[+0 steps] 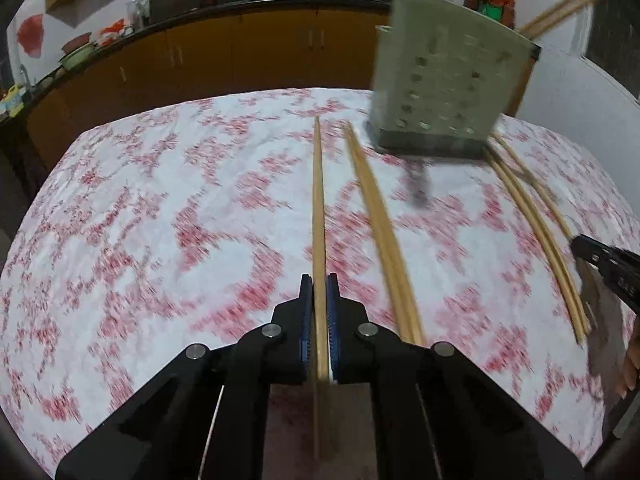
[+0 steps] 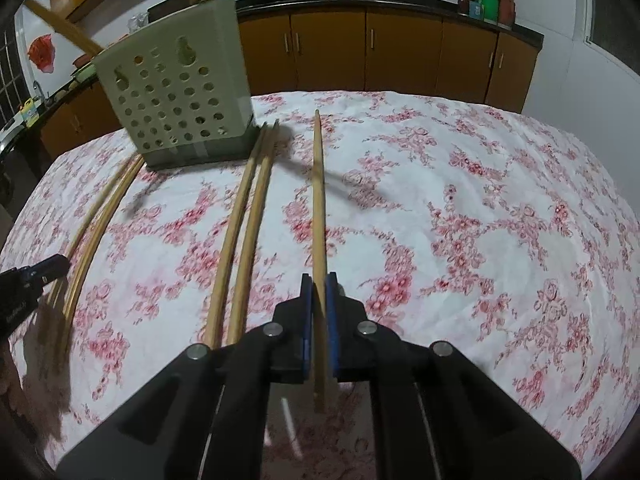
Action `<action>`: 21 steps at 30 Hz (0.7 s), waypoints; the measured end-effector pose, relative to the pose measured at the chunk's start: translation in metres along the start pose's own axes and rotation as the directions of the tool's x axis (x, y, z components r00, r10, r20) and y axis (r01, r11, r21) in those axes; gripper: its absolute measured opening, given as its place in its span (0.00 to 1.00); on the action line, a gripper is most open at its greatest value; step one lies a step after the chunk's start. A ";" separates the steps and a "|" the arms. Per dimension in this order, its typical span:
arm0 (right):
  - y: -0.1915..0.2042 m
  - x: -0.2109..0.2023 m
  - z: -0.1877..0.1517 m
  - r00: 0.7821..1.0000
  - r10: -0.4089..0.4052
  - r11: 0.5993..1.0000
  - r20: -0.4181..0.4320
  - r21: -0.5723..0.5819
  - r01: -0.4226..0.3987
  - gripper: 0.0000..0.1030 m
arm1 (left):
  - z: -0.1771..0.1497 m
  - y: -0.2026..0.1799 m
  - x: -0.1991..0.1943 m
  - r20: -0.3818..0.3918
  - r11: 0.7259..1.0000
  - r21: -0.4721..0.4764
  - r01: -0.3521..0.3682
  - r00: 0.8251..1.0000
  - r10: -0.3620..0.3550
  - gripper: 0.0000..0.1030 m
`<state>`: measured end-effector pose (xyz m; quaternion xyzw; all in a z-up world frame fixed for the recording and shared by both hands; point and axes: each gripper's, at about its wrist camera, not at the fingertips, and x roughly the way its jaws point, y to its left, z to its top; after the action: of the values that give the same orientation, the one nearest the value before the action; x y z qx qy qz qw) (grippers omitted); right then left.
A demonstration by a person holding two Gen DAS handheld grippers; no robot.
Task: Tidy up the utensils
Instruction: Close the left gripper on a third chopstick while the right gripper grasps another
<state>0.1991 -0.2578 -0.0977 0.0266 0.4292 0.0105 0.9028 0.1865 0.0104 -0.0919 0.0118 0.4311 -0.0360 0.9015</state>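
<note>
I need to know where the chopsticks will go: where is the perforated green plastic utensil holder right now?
The perforated green plastic utensil holder stands at the tablecloth's far edge, upper left in the right wrist view and upper right in the left, with loose wooden chopsticks beside its base.

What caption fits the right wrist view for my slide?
Right gripper shut on one wooden chopstick above the floral tablecloth, perforated utensil holder standing ahead-left.

Matt wooden chopsticks (image 2: 318,200), perforated matt plastic holder (image 2: 180,96), floral cloth table cover (image 2: 460,220), glossy wooden cabinets (image 2: 400,48).
</note>
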 end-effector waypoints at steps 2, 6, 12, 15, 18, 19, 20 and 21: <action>-0.001 0.002 0.004 1.000 -0.007 1.000 0.006 0.003 0.007 0.08 | 0.005 0.008 0.004 0.006 1.000 -0.012 -0.001 1.000 0.001 0.08; -0.001 0.006 0.003 1.000 -0.011 1.000 0.008 0.005 0.011 0.09 | 0.005 0.015 0.005 0.015 1.000 -0.023 0.013 1.000 -0.012 0.08; 0.000 0.005 0.001 1.000 -0.010 1.000 0.017 0.008 0.010 0.09 | 0.006 0.017 0.005 0.015 0.999 -0.038 0.030 0.999 -0.029 0.08; -0.001 0.005 0.000 1.000 -0.011 1.000 0.017 0.007 0.011 0.09 | 0.006 0.019 0.005 0.016 0.998 -0.049 0.042 0.999 -0.042 0.08; 0.000 0.006 0.000 1.000 -0.016 1.000 0.016 0.003 0.016 0.09 | 0.005 0.019 0.004 0.016 0.998 -0.053 0.045 0.999 -0.044 0.08; 0.000 0.006 0.000 1.000 -0.015 1.000 0.016 0.004 0.015 0.09 | 0.005 0.019 0.004 0.016 0.998 -0.052 0.044 0.999 -0.043 0.08; 0.000 0.006 0.000 1.000 -0.014 1.000 0.016 0.005 0.014 0.09 | 0.005 0.019 0.003 0.016 0.998 -0.052 0.043 0.999 -0.042 0.08; 0.000 0.006 0.000 1.000 -0.012 1.000 0.016 0.007 0.012 0.09 | 0.005 0.019 0.003 0.016 0.998 -0.052 0.043 0.999 -0.043 0.08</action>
<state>0.2029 -0.2579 -0.1020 0.0272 0.4222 0.0033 0.9061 0.1935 0.0289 -0.0918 -0.0216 0.4254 -0.0441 0.9037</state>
